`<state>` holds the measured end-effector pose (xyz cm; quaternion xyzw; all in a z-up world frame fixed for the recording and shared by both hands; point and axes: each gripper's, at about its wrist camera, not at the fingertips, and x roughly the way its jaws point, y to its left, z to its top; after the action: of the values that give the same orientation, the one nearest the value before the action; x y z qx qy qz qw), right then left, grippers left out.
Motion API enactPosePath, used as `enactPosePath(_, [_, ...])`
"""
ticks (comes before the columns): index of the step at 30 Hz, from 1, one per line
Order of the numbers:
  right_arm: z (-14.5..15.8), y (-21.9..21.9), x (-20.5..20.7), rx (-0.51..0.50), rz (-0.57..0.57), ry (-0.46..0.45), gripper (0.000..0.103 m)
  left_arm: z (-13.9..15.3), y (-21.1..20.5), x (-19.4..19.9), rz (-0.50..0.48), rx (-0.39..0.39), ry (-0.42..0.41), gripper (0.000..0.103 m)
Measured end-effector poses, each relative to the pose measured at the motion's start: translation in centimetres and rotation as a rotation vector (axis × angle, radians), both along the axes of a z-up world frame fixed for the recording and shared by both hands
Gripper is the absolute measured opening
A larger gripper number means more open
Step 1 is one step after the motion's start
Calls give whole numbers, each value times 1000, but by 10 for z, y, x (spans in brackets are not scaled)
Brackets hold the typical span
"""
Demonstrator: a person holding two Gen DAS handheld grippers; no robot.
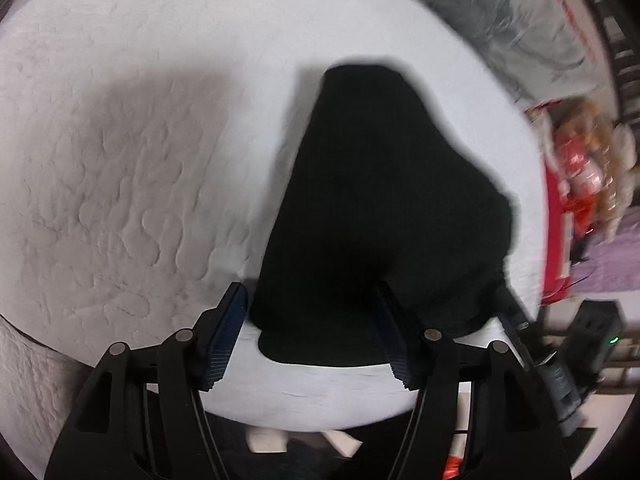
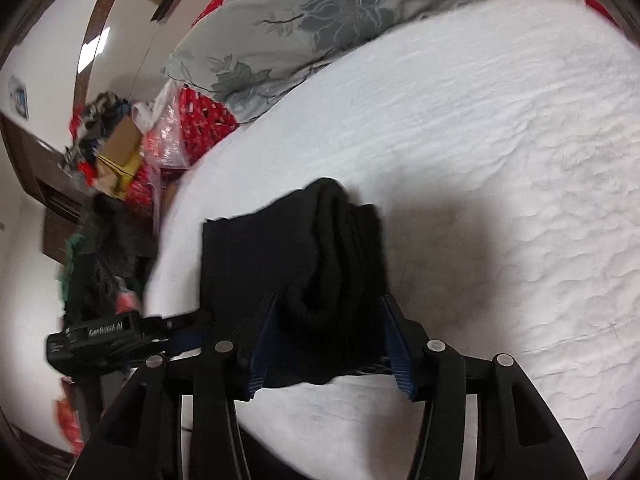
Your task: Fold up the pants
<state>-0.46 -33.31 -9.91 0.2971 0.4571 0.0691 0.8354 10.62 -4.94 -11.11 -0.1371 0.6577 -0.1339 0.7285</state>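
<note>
The black pants (image 1: 380, 208) lie folded into a thick bundle on the white bed (image 1: 140, 160), near its front edge. My left gripper (image 1: 310, 312) is open, its fingers standing either side of the bundle's near end, just above it. In the right wrist view the pants (image 2: 320, 256) show as stacked folded layers. My right gripper (image 2: 328, 320) is open, with the bundle's rolled end between its fingers; the pads do not press on the cloth. The other gripper (image 2: 100, 336) shows at the left beside the bundle.
A grey floral pillow (image 2: 312, 20) lies at the head of the bed. Red bags and boxes (image 2: 168, 136) are piled beside the bed. A doll with curly hair (image 1: 588, 160) and red items lie past the bed's right edge. Both views are motion-blurred.
</note>
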Motion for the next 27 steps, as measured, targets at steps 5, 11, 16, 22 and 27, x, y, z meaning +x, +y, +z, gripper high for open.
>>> enactPosePath(5, [-25,-9,-6,72,-37,55,48,6,0,-3,-9,2,-16,65])
enactPosePath(11, [7,-19,-6,134,-54,0,53,33,20,-10,-1,-103,-54,65])
enactPosePath(16, [14,-21,7,138,-68,-2,57,46,21,11,-7,-62,-107,65])
enactPosePath(22, [7,-9,29,116,-57,27,57,33,8,46,41,-70,-79,65])
enactPosePath(27, [-3,-9,52,128,-84,47,57,13,-1,67,104,-92,7,65])
